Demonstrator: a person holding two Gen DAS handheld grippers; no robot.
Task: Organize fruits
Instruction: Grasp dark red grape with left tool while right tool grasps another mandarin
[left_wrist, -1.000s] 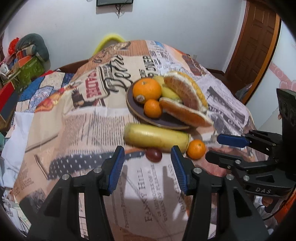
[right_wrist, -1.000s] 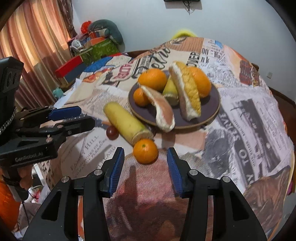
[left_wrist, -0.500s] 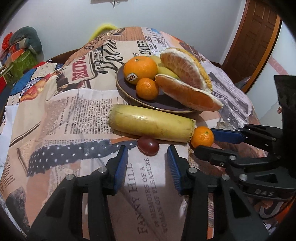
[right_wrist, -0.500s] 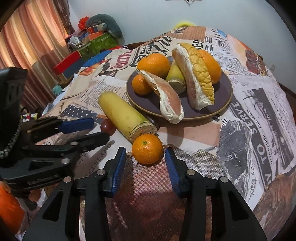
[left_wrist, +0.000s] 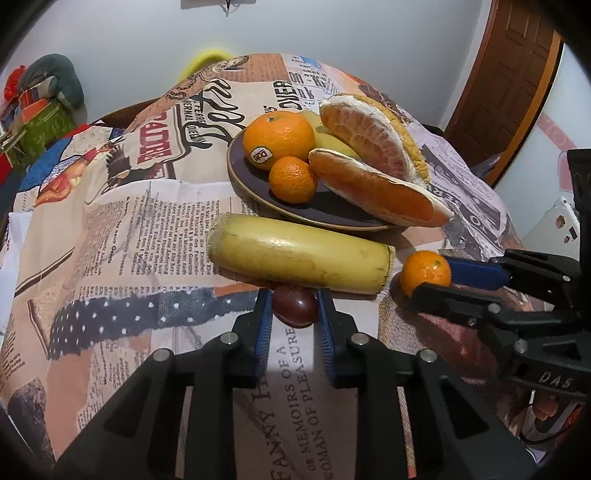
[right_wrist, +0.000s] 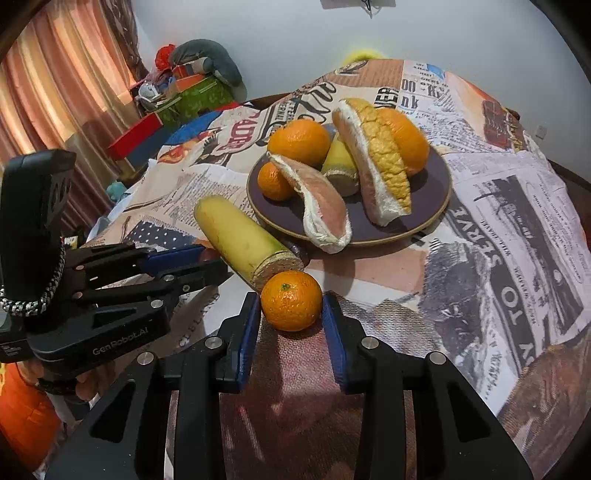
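Two tools low on cloth: left tool (left_wrist: 294, 310) pinching grape (left_wrist: 295, 311); right tool (right_wrist: 291, 317) spread around mandarin (right_wrist: 291, 305)

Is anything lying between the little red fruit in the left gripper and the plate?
Yes. The long yellow fruit lies crosswise on the cloth between the red fruit and the plate.

A table (right_wrist: 517, 206) carries everything, draped in a newspaper-print cloth (left_wrist: 122, 236). A dark plate (right_wrist: 436, 206) sits directly on the cloth toward 12 o'clock in the right wrist view. A yellow banana (left_wrist: 299, 258) lies on the cloth just beside the plate's near rim. A dark red grape (left_wrist: 295, 305) rests at the banana's 6 o'clock, and a small mandarin (right_wrist: 291, 301) sits at its cut end.
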